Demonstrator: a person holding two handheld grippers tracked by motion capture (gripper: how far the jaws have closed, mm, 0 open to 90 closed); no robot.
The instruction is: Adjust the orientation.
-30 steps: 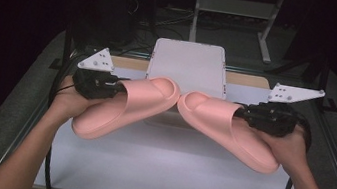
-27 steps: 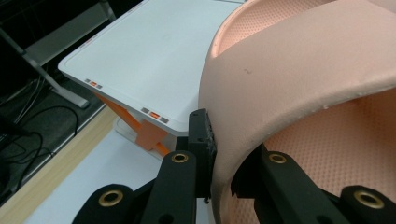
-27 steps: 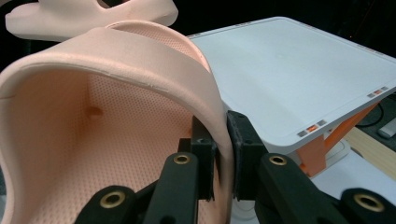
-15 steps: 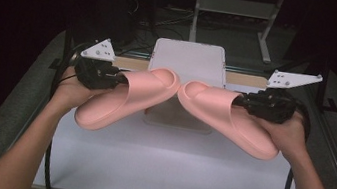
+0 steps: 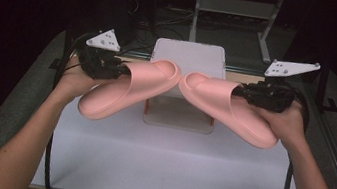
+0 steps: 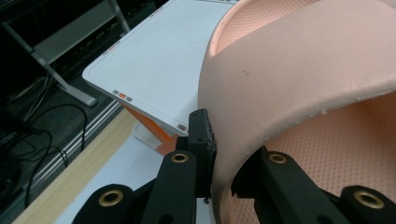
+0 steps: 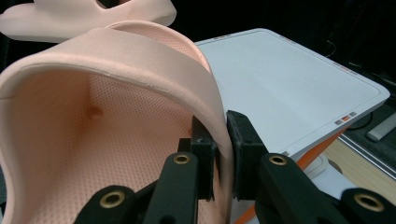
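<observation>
High view. I hold one pink slide sandal in each tool, both lifted off the white surface (image 5: 171, 165). My left tool (image 5: 118, 70) has the left sandal (image 5: 127, 88) by the outer edge of its strap; my right tool (image 5: 243, 91) has the right sandal (image 5: 227, 108) the same way. The two toes point inward and nearly meet, a small gap between them, right in front of the white lidded box (image 5: 189, 59) at the back of the surface. Each sandal's long axis runs on a slant: toe up and toward the middle, heel down and outward toward me. The box lies straight ahead, between the tools, about equally near to either hand.

Left gripper view. My left tool (image 6: 219, 154) is closed on the strap of the left sandal (image 6: 299, 79), one jaw outside, one inside against the dimpled footbed. The strap wall stands pinched thin between them. The box's lid (image 6: 159, 65) lies ahead and to the left of the jaws, orange base showing below its edge.

Right gripper view. My right tool (image 7: 223, 140) is clamped on the strap edge of the right sandal (image 7: 107, 107), jaws nearly together with only the strap between. The box lid (image 7: 289, 79) lies ahead and to the right. The other sandal's toe (image 7: 88, 18) shows at top left, apart from mine.

Judgement: any placing turns on the box being dead centre, forward of both toes.
</observation>
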